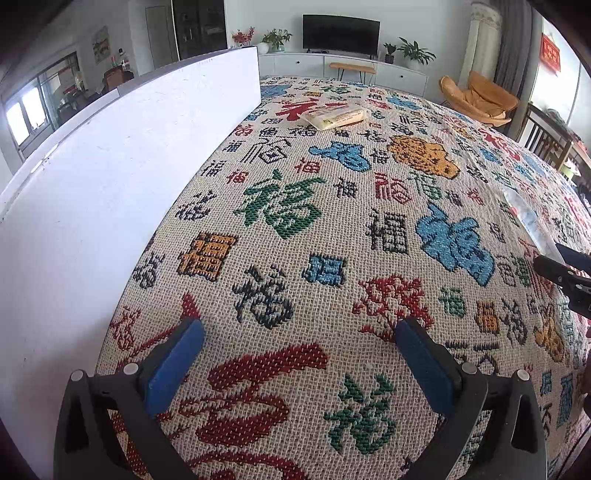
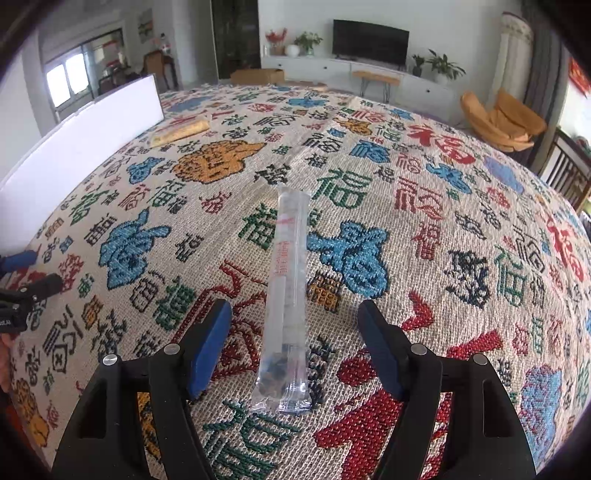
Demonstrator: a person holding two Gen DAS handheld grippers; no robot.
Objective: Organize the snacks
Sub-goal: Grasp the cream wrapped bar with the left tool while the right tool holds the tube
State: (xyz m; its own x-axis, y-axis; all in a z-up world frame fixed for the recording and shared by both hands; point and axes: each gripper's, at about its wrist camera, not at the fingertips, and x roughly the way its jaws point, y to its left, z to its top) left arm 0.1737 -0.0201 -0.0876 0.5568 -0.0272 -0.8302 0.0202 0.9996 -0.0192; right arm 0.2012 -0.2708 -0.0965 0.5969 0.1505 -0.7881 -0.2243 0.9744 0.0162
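Over the patterned cloth [image 2: 424, 206], right tool [image 2: 295, 328] spread around clear snack tube [image 2: 286, 295], left tool [image 1: 299, 350] spread, empty.

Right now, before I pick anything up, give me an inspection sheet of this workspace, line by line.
Surface: woven tablecloth with coloured characters, lying flat.
Job's things: long clear snack packet lying lengthwise between the right gripper's open fingers; yellow flat snack packet at the far side, near the white box.
Clutter: nothing seen.
Grippers: left gripper open, over bare cloth beside the white box; right gripper open, straddling the clear packet, not closed on it.
Cables: nothing seen.
Surroundings: living room with TV, potted plants, orange chair.
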